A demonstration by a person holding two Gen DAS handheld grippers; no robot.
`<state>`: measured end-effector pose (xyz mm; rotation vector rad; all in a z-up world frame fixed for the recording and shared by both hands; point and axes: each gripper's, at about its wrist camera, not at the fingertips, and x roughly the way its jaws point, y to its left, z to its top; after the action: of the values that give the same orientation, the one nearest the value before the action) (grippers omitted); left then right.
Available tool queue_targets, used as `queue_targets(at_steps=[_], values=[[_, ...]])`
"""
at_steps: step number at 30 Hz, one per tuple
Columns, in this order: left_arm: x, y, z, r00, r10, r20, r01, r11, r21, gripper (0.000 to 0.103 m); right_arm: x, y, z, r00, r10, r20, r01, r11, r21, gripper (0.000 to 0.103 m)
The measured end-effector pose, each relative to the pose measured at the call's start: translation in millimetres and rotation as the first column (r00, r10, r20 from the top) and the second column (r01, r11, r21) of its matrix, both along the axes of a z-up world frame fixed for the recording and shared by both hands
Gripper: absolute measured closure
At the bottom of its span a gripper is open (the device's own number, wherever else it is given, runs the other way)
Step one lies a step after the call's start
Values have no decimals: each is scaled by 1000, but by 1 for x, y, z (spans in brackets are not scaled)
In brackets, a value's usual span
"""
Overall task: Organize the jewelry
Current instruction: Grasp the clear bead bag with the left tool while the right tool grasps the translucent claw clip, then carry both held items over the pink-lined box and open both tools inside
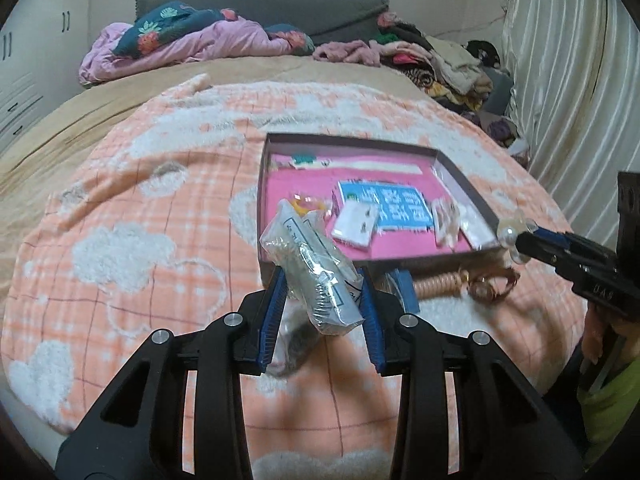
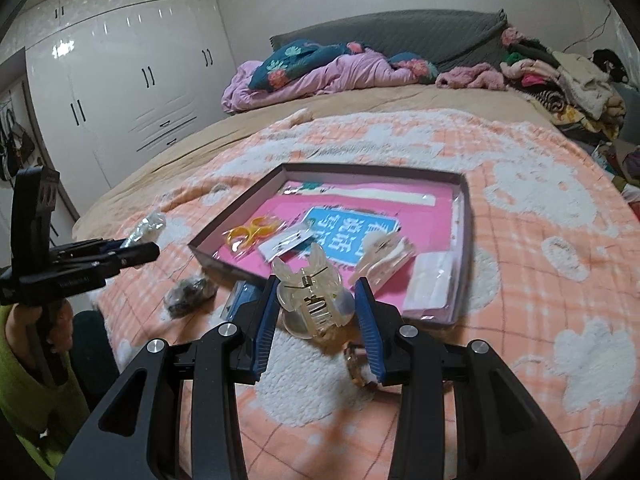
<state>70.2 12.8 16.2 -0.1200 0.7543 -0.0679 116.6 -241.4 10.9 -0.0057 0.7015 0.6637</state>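
I've got a crinkled clear plastic packet with a printed label (image 1: 316,276) clenched in the jaws of my left gripper (image 1: 325,280), lifted off the bed with its top end tilted away toward the box; my right gripper (image 2: 318,300) has its jaws closed on a translucent pale-yellow plastic claw hair clip (image 2: 314,300), spring side up, also held clear of the bedding. Just beyond both sits the shallow dark-rimmed cardboard box with a pink floor (image 2: 424,216); inside it: a blue printed card (image 2: 352,236), a yellow-orange plastic piece in a clear bag (image 2: 250,234), a white earring card (image 1: 356,226), a cream claw clip (image 2: 386,258), a clear flat sachet (image 2: 434,282). On the orange-and-white checked fleece blanket (image 1: 132,216) near the box's front edge: a peach coiled hair tie (image 1: 438,284), a gold-coloured ring or bangle (image 1: 486,290), a small dark bundle in plastic (image 2: 188,294). Pink bedclothes heaped at the headboard.
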Motion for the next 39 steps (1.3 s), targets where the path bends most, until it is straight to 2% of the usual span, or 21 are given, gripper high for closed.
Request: queue_targets(at_steps=[8,14,27,33,39], values=[[15,-9,18,999,-20,48,21,1000,-7,76,7,-15,13,997,-68,30,67,998,16,66],[23,-24,24,996,-45,71,44,999,15,76,11,-23,26,994,-95,56,93,995,35,66],[43,-51,29,992,-101,75,101,995,7,76,24,-37,56,979,-161,121,155,986,59,66],[56,-61,32,990,-116,78,116,993,5,76,38,-42,62,976,-181,121,172,982,78,66],[71,-71,28,990,-129,62,129,992,4,76,59,-39,60,975,-201,93,197,979,50,66]])
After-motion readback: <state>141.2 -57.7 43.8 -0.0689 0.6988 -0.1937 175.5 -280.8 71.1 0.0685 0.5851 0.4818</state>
